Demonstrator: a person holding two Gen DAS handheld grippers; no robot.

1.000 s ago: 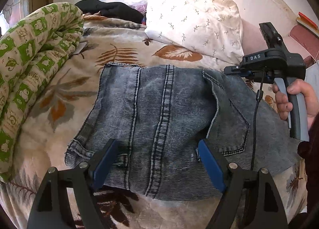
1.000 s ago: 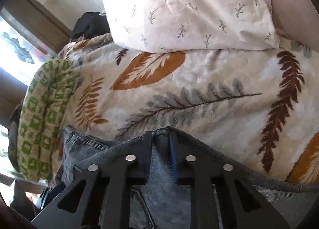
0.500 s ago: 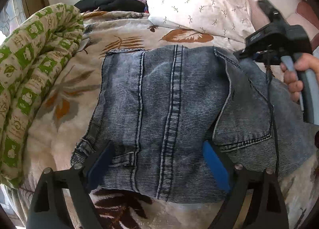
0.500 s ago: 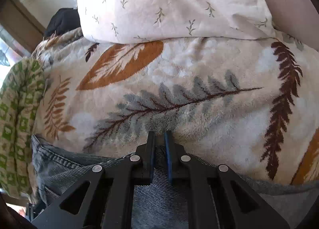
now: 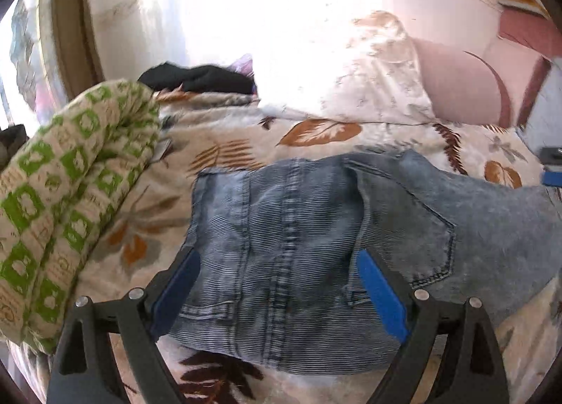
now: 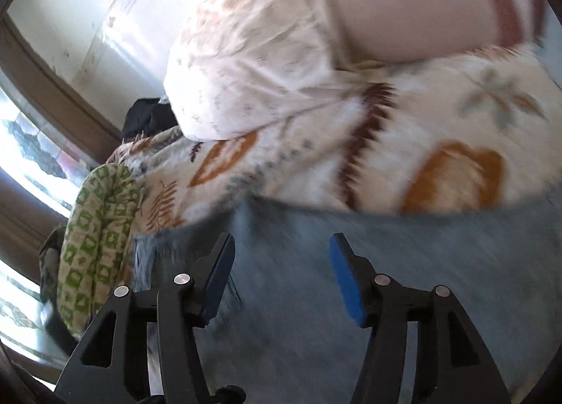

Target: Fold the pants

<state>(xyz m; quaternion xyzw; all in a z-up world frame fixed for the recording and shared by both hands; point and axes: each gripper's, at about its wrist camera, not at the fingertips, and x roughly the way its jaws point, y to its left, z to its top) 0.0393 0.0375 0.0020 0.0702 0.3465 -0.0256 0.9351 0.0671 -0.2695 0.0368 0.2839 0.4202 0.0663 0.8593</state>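
Faded blue jeans [image 5: 309,249] lie folded on a leaf-patterned blanket [image 5: 224,154], back pocket up. My left gripper [image 5: 277,281] is open and empty, its blue pads on either side of the jeans' near edge, just above the cloth. My right gripper [image 6: 279,274] is open and empty over the jeans [image 6: 404,281], which are blurred in the right wrist view. A small part of the right gripper [image 5: 551,172] shows at the right edge of the left wrist view, beyond the jeans' far right end.
A rolled green-and-cream quilt [image 5: 70,200] lies along the left. A white pillow [image 5: 351,88] and a pink cushion [image 5: 463,88] sit at the head of the bed. Dark clothes [image 5: 196,77] lie by the window frame [image 5: 73,35].
My right gripper has opened, let go of the jeans' edge and pulled back to the right. The left gripper stays open and has tilted up a little.
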